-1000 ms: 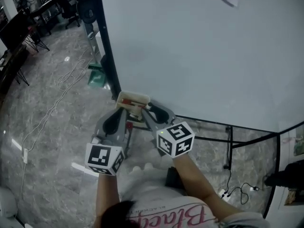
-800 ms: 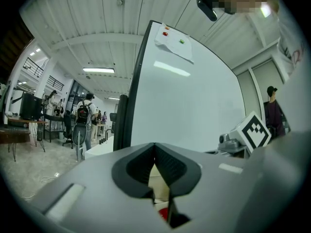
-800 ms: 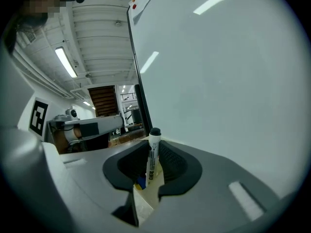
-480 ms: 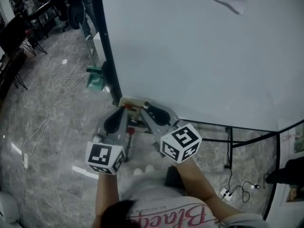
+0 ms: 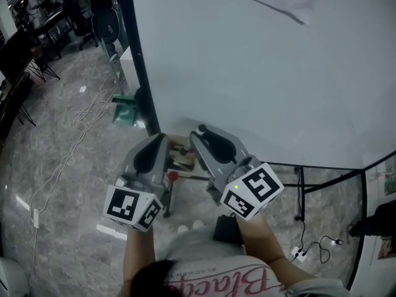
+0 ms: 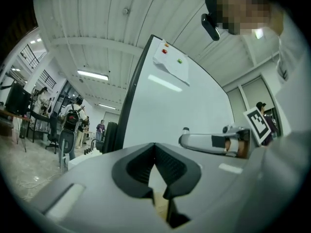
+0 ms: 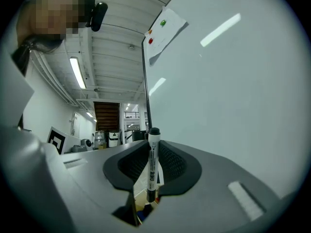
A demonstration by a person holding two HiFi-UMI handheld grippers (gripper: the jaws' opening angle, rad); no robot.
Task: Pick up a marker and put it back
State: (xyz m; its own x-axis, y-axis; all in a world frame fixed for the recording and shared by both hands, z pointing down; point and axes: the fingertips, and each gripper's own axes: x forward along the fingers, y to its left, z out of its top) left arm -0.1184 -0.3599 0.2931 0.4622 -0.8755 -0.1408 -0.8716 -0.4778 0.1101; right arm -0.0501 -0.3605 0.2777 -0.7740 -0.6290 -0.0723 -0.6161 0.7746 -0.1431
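Now your right tongs [image 7: 153, 142] pinch the marker [image 7: 153, 166] between their pads. The pen stands upright along them, its dark cap poking above the tips, close in front of the whiteboard [image 5: 260, 73]. Your left tongs [image 6: 155, 149] are pressed together with nothing in them, just beside the right ones near the board's lower edge, above the marble floor [image 5: 68, 166].

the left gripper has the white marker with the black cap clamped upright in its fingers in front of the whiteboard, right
Not quite: it's the right gripper that is clamped on the marker, as the right gripper view shows. The left gripper holds nothing. The rest stands: white marker, black cap, upright, in front of the whiteboard.
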